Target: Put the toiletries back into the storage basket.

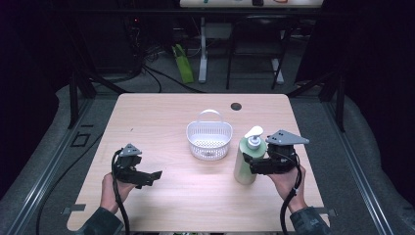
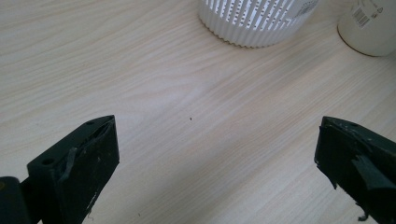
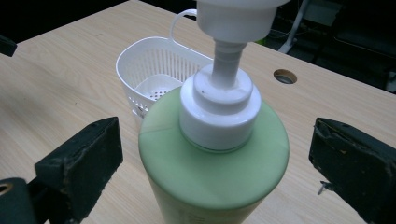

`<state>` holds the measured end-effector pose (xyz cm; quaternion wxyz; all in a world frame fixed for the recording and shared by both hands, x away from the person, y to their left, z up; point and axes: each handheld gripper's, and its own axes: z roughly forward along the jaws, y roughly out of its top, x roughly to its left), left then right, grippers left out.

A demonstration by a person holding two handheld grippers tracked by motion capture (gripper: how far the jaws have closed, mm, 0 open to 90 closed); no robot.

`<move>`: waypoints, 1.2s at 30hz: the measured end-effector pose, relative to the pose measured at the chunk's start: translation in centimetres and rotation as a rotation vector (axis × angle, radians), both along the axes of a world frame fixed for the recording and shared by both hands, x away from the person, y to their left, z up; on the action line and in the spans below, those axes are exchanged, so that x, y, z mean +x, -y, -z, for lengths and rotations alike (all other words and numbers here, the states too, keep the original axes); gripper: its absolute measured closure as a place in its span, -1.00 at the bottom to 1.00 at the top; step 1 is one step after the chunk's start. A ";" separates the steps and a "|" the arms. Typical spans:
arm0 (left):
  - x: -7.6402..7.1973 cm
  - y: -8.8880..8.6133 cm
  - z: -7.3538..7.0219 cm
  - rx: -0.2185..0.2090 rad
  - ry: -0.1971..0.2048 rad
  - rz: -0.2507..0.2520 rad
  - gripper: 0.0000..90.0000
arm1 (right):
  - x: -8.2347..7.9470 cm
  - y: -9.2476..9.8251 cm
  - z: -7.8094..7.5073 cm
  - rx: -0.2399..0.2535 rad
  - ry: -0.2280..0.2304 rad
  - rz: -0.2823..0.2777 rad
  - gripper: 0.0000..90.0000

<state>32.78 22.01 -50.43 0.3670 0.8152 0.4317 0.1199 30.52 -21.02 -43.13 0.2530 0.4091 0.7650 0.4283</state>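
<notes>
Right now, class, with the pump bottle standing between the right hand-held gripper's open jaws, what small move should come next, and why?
Probably close the right hand-held gripper on the pump bottle. Its jaws stand on either side of the green body with a gap at each side, the bottle is upright on the table, and the white basket waits empty beside it.

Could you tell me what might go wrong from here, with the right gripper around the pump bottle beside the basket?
1. The right gripper stands open around the green pump bottle, pads clear of it; closing off-centre could tip this tall, upright bottle.
2. The white basket stands close beside the bottle, so a sideways sweep may knock it.
3. The left gripper hangs open over bare table, too far off to steady anything.
</notes>
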 end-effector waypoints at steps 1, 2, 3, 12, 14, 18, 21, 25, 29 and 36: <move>0.0 0.0 0.0 -0.001 0.000 0.000 -1.00 | 0.0 -0.1 0.0 -0.004 0.003 0.000 -0.95; 0.0 0.0 0.0 -0.001 0.000 0.000 -1.00 | 0.0 -0.1 0.0 -0.004 0.003 0.000 -0.95; 0.0 0.0 0.0 -0.001 0.000 0.000 -1.00 | 0.0 -0.1 0.0 -0.004 0.004 -0.001 -0.95; -0.1 0.3 0.0 0.000 -0.006 0.008 -1.00 | 0.0 -0.4 -0.4 -0.003 0.027 0.016 -0.97; -0.1 0.4 0.0 -0.002 -0.002 0.009 -1.00 | 0.0 -0.4 -0.6 0.001 0.028 0.019 -0.98; -0.1 0.4 0.0 -0.002 -0.004 0.011 -1.00 | 0.0 -0.6 -0.8 0.007 0.036 0.025 -0.98; -0.1 0.3 0.0 -0.009 -0.008 0.013 -1.00 | -0.2 -0.8 -1.0 0.022 0.071 0.032 -0.79; -0.1 0.3 0.0 -0.013 -0.015 0.010 -1.00 | -0.5 -0.9 -1.1 0.038 0.099 0.038 -0.58; -0.1 0.4 0.0 -0.011 -0.010 0.014 -1.00 | -0.8 -0.7 -1.2 0.066 0.137 0.054 -0.23; -0.1 0.4 0.0 -0.008 -0.020 0.021 -0.99 | -1.1 -0.6 -1.4 0.108 0.173 0.072 0.27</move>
